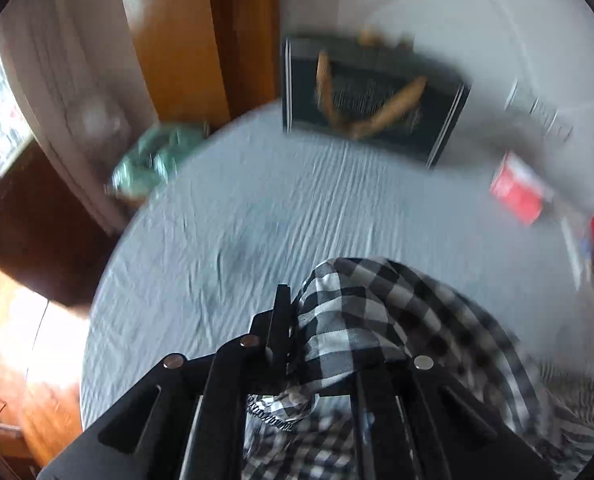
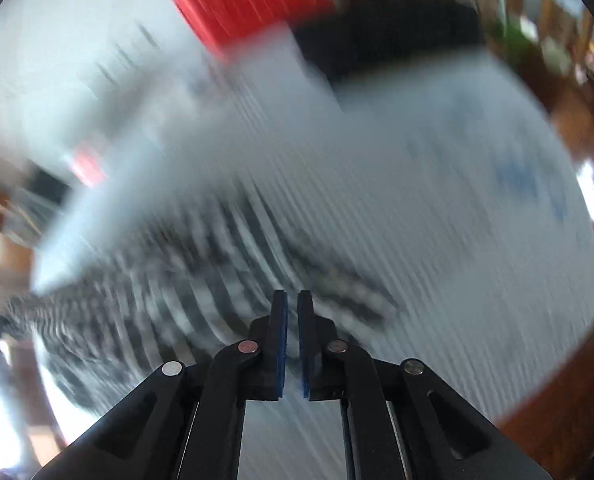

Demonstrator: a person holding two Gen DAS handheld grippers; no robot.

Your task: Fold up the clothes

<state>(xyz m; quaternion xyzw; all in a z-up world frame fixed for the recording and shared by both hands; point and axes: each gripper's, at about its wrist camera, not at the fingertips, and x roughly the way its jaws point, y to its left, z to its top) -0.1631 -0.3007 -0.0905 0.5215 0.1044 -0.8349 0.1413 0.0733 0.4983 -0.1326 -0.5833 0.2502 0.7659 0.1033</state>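
A black-and-white checked garment hangs bunched from my left gripper, which is shut on it; the cloth drapes over the right finger and hides it, and only the left finger shows. The rest of the cloth trails down to the lower right over the round table's pale blue-grey cloth. In the right wrist view the same checked garment lies blurred on the table ahead and to the left. My right gripper is nearly shut, with a narrow gap between its blue pads and nothing in it.
A dark folded garment with an orange print lies at the table's far side. Red boxes sit at the right edge, and a red crate and a black object lie ahead of the right gripper. A green bundle sits off the left rim.
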